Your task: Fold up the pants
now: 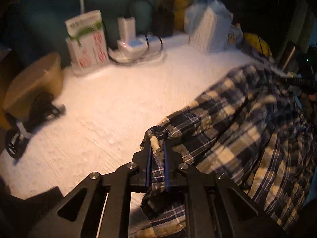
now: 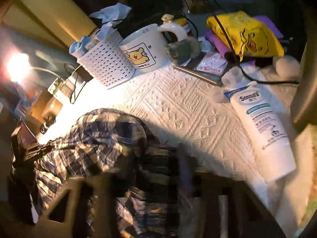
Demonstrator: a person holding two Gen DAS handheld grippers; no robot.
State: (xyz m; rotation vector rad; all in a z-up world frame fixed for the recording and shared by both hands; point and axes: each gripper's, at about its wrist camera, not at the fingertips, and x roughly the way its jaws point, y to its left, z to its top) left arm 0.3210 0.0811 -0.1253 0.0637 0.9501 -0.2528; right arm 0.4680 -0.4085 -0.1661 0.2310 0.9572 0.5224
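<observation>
The plaid pants (image 1: 237,123) in navy, cream and white hang in a stretched sheet over the white textured table cover (image 1: 111,107). My left gripper (image 1: 157,138) is shut on one edge of the pants, with cloth bunched between its jaws. The other gripper shows at the far right of this view (image 1: 305,83), at the opposite edge. In the right wrist view the pants (image 2: 103,138) fill the lower left, and my right gripper (image 2: 166,154) is heavily blurred with plaid cloth between its jaws. The left gripper (image 2: 33,150) shows at the left edge there.
At the back stand a white box with red print (image 1: 87,41), a charger and power strip (image 1: 130,43), a perforated basket (image 2: 105,63), a bear mug (image 2: 144,53), a yellow bag (image 2: 247,35) and a lotion tube (image 2: 261,127). A brown box (image 1: 33,81) sits left.
</observation>
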